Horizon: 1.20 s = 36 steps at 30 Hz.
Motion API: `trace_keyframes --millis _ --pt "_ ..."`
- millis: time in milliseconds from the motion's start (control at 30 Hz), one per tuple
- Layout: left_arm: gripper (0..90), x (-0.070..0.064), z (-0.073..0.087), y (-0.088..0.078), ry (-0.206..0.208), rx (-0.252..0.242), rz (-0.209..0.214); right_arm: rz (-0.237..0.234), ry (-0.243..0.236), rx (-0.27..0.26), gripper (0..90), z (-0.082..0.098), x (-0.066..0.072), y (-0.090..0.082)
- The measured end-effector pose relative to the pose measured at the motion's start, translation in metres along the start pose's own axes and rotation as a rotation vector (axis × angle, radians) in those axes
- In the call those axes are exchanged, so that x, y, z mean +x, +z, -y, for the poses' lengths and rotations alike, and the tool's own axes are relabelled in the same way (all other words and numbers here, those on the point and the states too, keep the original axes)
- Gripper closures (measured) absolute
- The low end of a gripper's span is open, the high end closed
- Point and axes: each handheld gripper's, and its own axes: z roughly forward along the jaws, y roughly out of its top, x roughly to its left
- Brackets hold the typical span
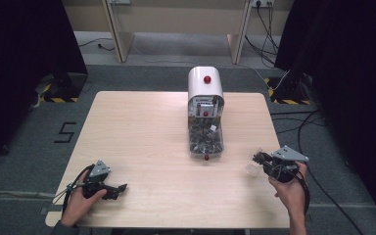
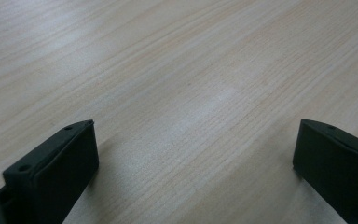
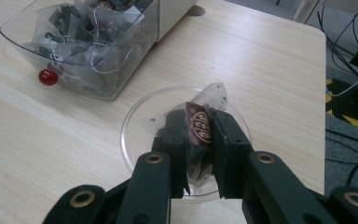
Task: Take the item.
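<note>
From my remote station, the one sign I could read outright was a black figure "5" (image 1: pixel 65 132) marked on the grey floor (image 1: pixel 24 161) to the left of the desk (image 1: pixel 142 142) in the high view. In the right gripper view, the tea bag (image 3: pixel 199 123) carried a dark red label with a round pale emblem and lettering, but it was too small and blurred for me to make out a word. Yellow and black hazard stripes (image 1: pixel 56 99) lay on the floor by the dark curtains, bearing no text.
</note>
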Motion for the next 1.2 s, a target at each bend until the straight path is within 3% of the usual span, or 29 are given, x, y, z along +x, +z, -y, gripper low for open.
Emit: trace_keyframes --millis 433,867,1033,1200 --pt "0.0 0.0 0.0 0.0 0.0 0.0 0.0 -0.012 0.014 0.006 73.8 0.004 -0.003 0.005" --pt "0.0 0.0 0.0 0.0 0.0 0.0 0.0 -0.016 0.013 -0.04 60.8 -0.001 -0.001 0.0" --pt "0.0 0.0 0.0 0.0 0.0 0.0 0.0 -0.033 0.0 -0.074 54.5 -0.005 0.005 -0.001" --pt "0.0 0.0 0.0 0.0 0.001 0.0 0.0 -0.065 -0.021 -0.076 51.5 -0.01 0.015 0.0"
